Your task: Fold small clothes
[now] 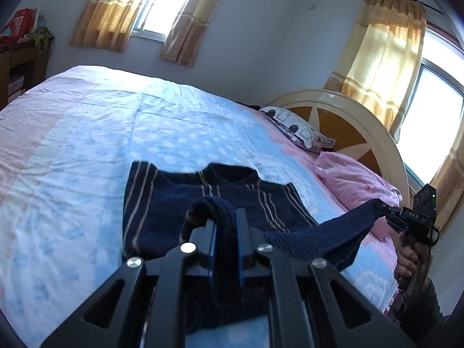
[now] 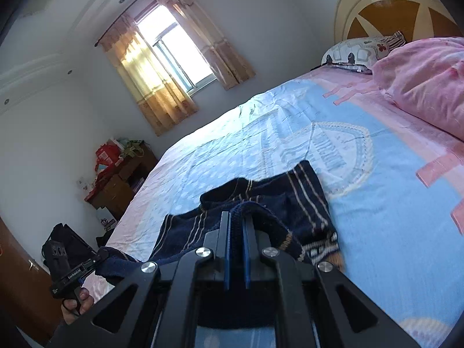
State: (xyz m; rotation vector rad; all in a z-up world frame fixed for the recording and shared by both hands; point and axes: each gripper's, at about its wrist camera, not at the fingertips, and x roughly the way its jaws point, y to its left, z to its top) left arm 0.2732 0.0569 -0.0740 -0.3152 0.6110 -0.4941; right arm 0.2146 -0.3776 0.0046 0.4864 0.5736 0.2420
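We note the left gripper (image 1: 225, 223) and right gripper (image 2: 235, 226) each clamped on the navy sweater's (image 1: 162, 203) hem (far half resting on the bed (image 1: 87, 133)), lifted for folding over.

place: home bedroom | signs: bed (image 1: 87, 133), pillow (image 1: 298, 129), curtains (image 1: 382, 58), headboard (image 1: 348, 121)

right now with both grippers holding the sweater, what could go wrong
1. The left gripper and right gripper each pinch only a thin knit edge of the navy striped sweater; it could slip out.
2. The hem hangs slack between them, so the fold may land crooked.
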